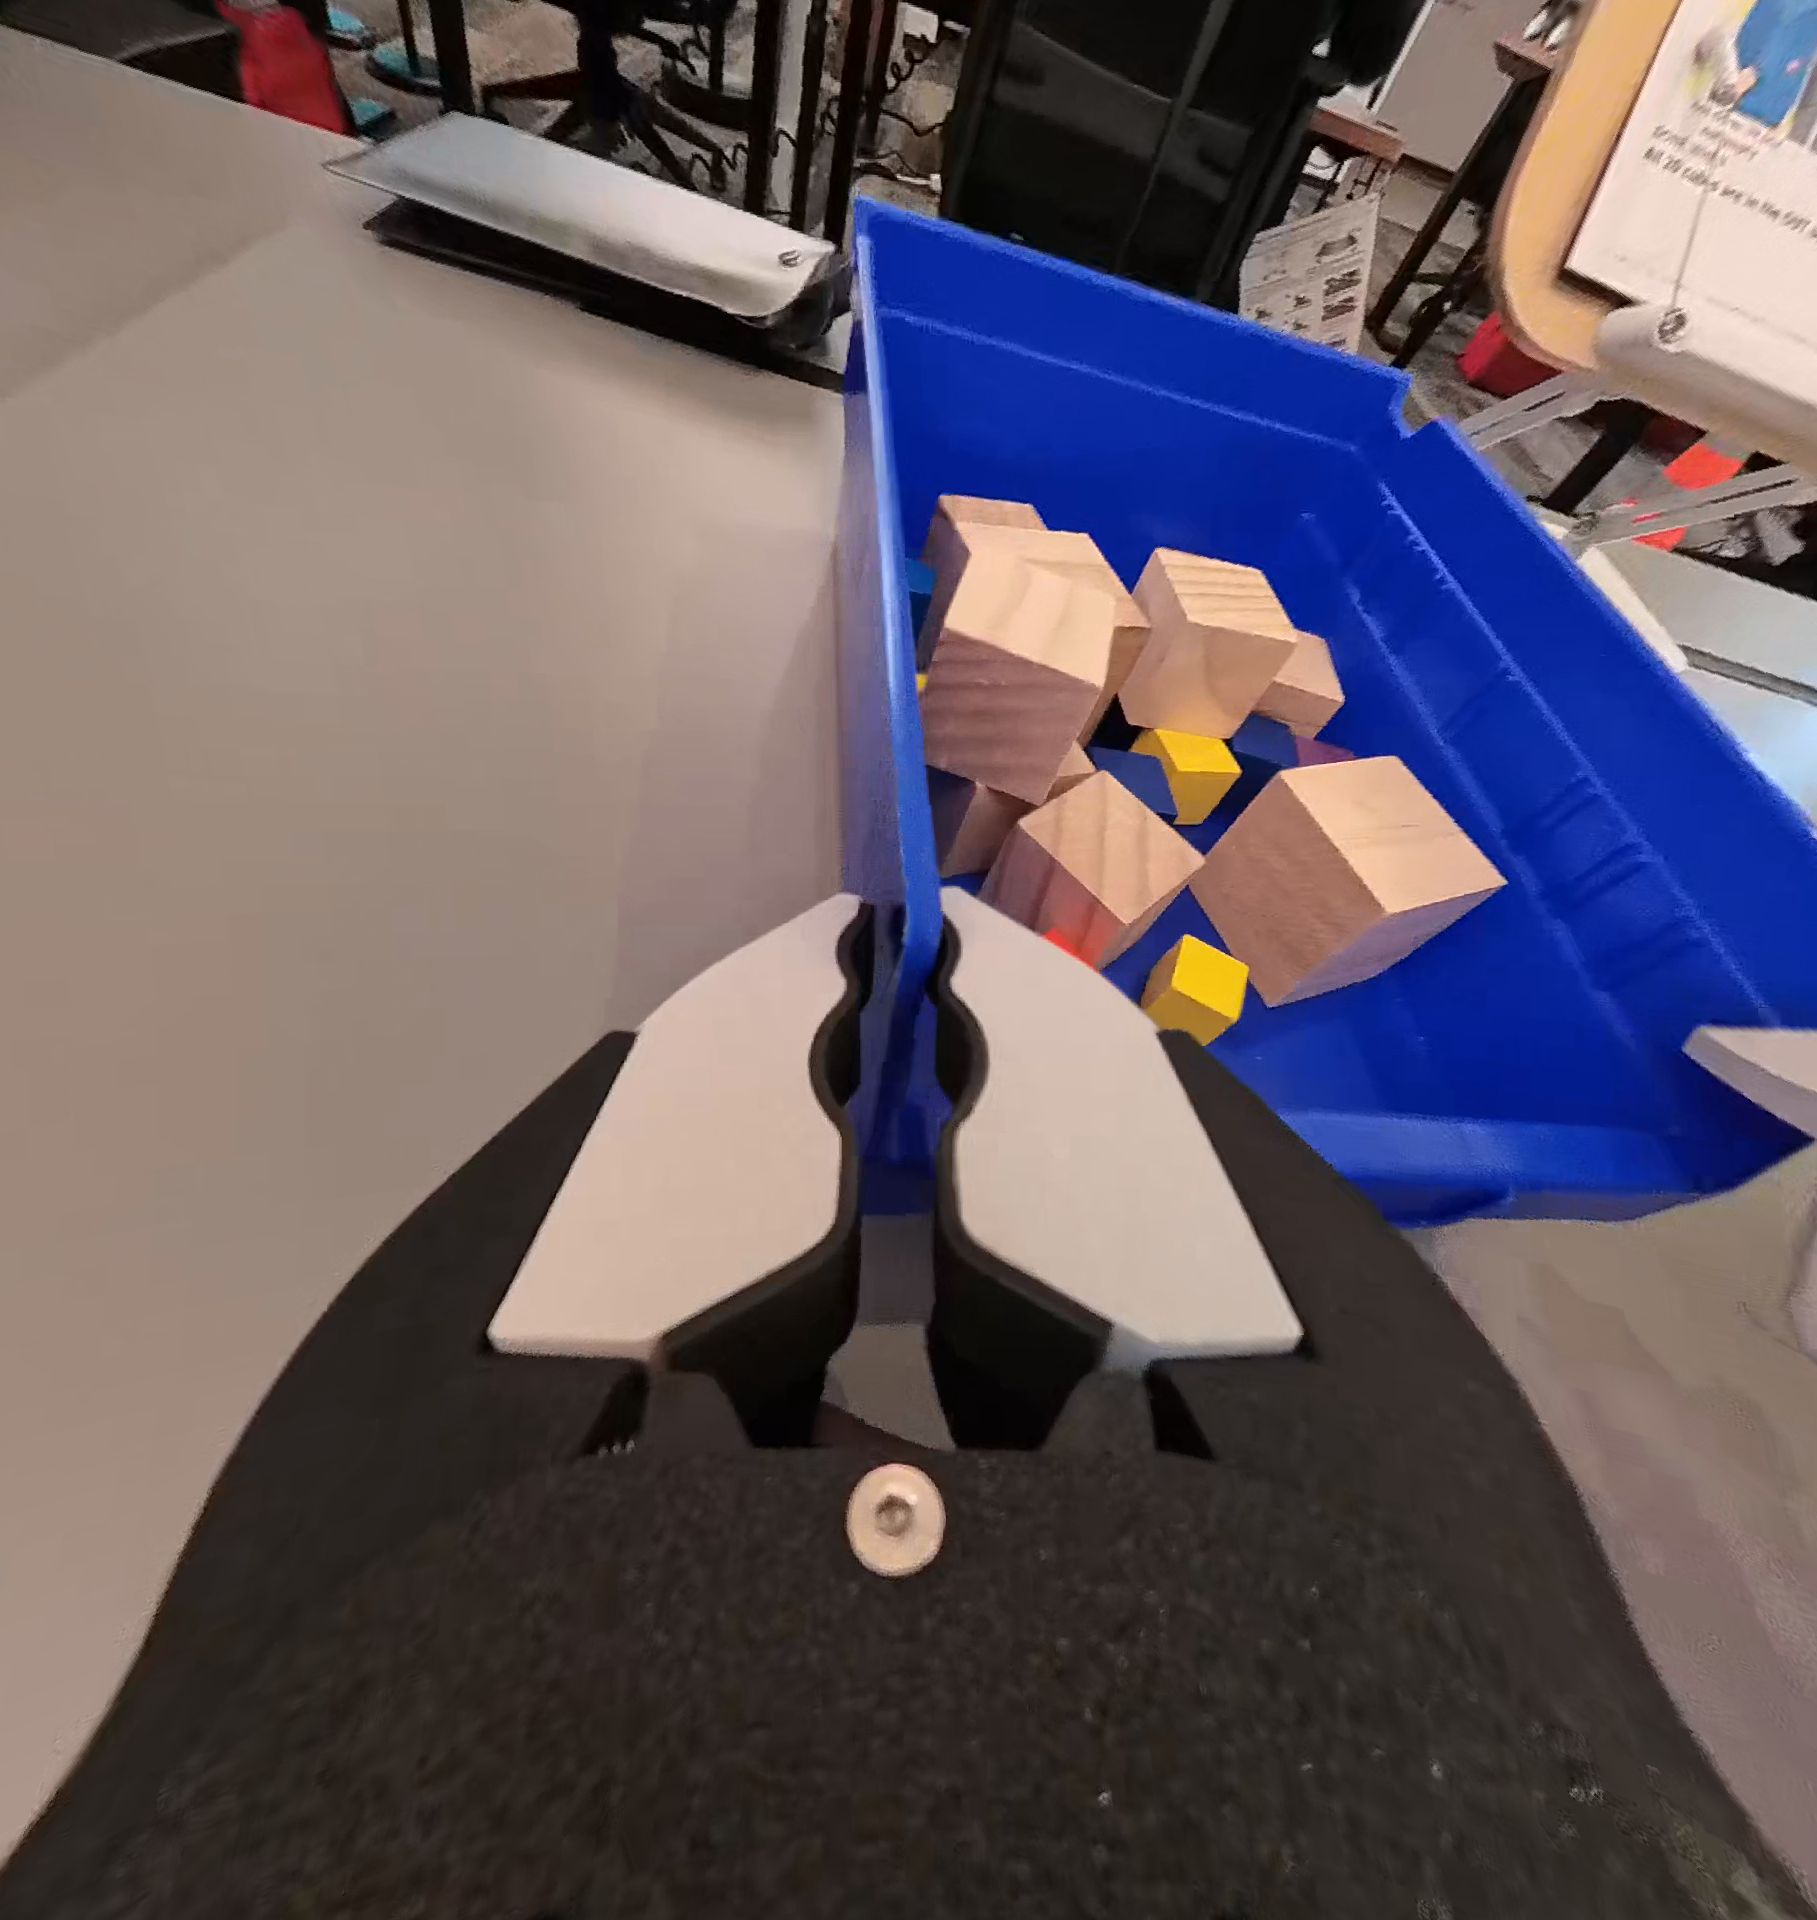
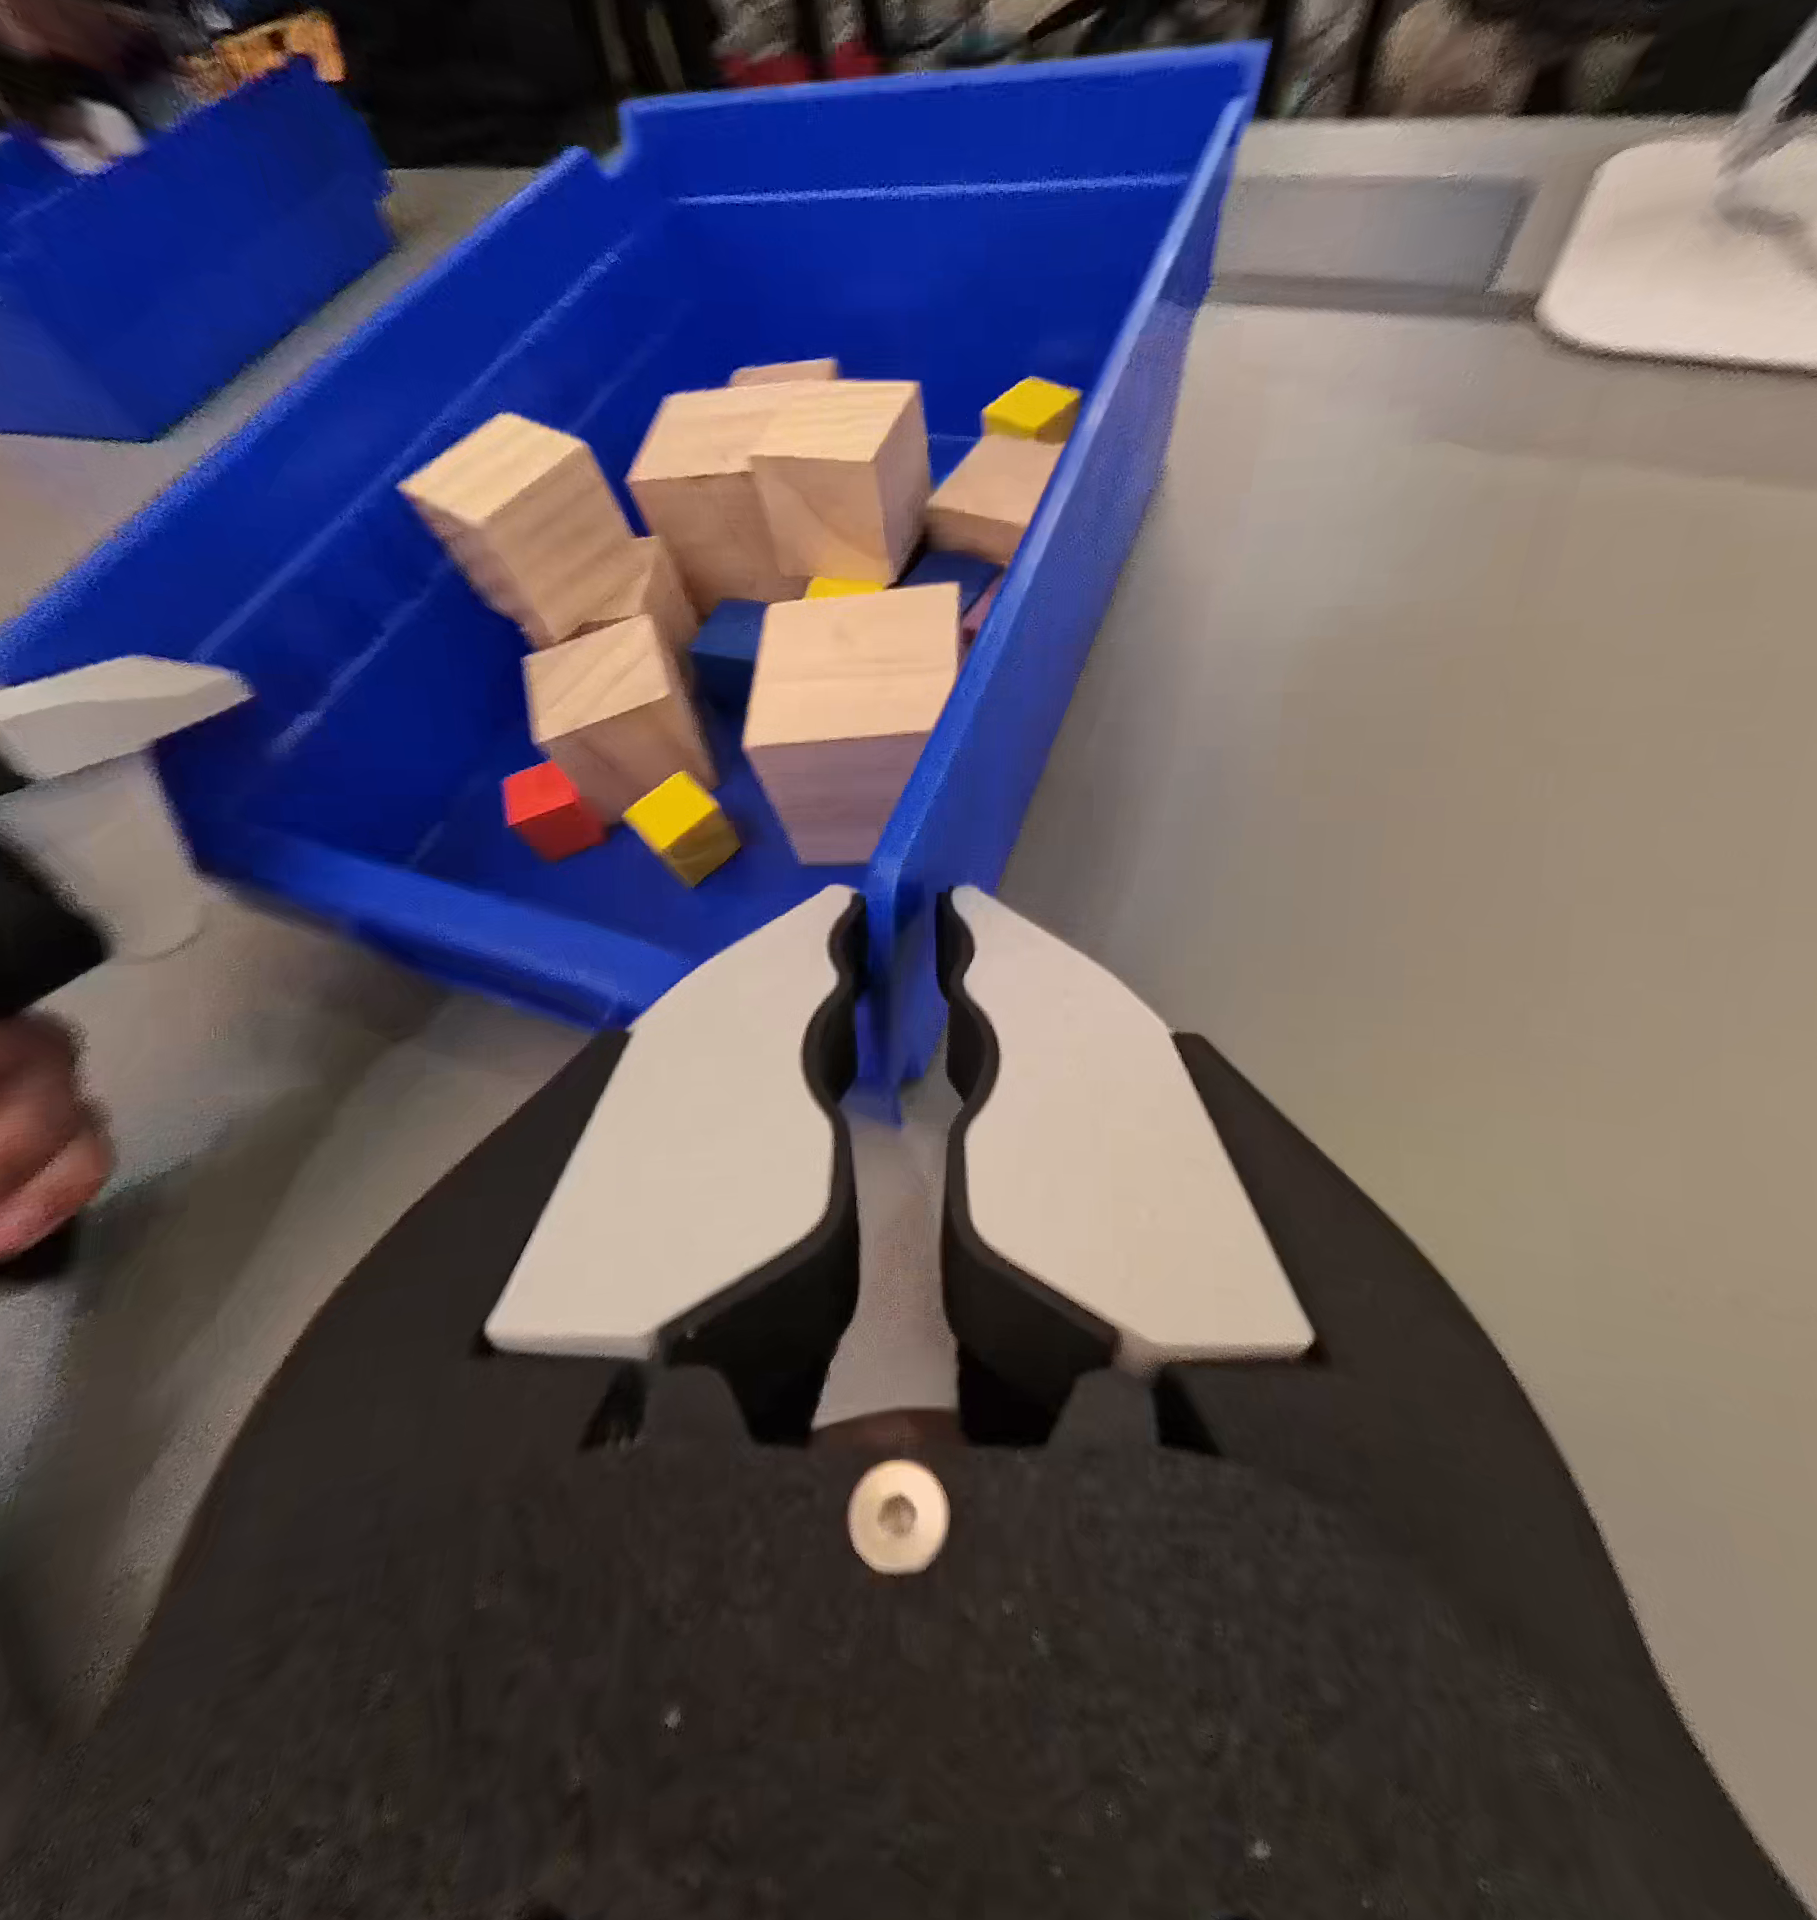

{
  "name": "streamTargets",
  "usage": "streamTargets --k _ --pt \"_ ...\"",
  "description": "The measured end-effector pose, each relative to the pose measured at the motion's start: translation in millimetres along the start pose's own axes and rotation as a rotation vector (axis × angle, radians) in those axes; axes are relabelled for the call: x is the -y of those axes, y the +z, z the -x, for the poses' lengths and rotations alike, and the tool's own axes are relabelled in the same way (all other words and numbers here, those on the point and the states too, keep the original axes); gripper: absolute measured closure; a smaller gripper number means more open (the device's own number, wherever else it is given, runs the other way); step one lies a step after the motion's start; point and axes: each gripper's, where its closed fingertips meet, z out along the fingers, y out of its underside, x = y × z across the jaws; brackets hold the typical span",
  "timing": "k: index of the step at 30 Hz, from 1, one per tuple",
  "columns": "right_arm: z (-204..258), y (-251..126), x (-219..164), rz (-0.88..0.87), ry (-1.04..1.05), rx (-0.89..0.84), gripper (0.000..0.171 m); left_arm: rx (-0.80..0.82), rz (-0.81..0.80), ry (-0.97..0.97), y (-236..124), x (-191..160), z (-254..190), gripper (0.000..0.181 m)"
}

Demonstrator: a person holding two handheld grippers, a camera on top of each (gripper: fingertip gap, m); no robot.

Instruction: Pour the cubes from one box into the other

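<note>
A blue plastic box [image 1: 1506, 727] [image 2: 384, 644] holds several large plain wooden cubes [image 1: 1340, 883] [image 2: 852, 707] and small yellow, red and blue cubes. My left gripper [image 1: 902, 925] is shut on the box's left wall near its front corner. My right gripper [image 2: 899, 904] is shut on the box's right wall near its front corner. The box looks tilted. Each gripper's fingertip shows at the far side in the other's view: the right one [image 1: 1777, 1081], the left one [image 2: 104, 707]. A second blue box [image 2: 156, 270] stands at the back left on the table.
The grey table [image 1: 364, 675] spreads to the left and right [image 2: 1455, 727]. A flat silver and black device [image 1: 592, 229] lies at the table's far edge. A white stand base [image 2: 1704, 260] sits at the back right. A person's hand [image 2: 10, 1153] is at the left edge.
</note>
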Motion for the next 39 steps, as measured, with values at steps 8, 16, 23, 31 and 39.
streamTargets --k 8,16,23,31,39 --pt "-109 -139 7 -0.140 -0.250 0.110 0.138 0.201 -0.069 0.112 -52 15 11 0.141" --pt "-348 -255 -46 -0.146 0.009 -0.360 0.129 0.083 -0.111 0.083 -86 2 -50 0.141" --pt "-410 -301 -61 -0.238 0.147 -0.428 0.127 -0.020 -0.085 0.157 -60 -30 -96 0.146" --pt "-410 -299 -65 -0.262 0.263 -0.368 0.127 -0.021 -0.046 0.204 -61 -42 -100 0.145" --pt "-400 -289 -69 -0.218 0.193 -0.370 0.128 -0.022 -0.018 0.193 -56 -47 -96 0.145"
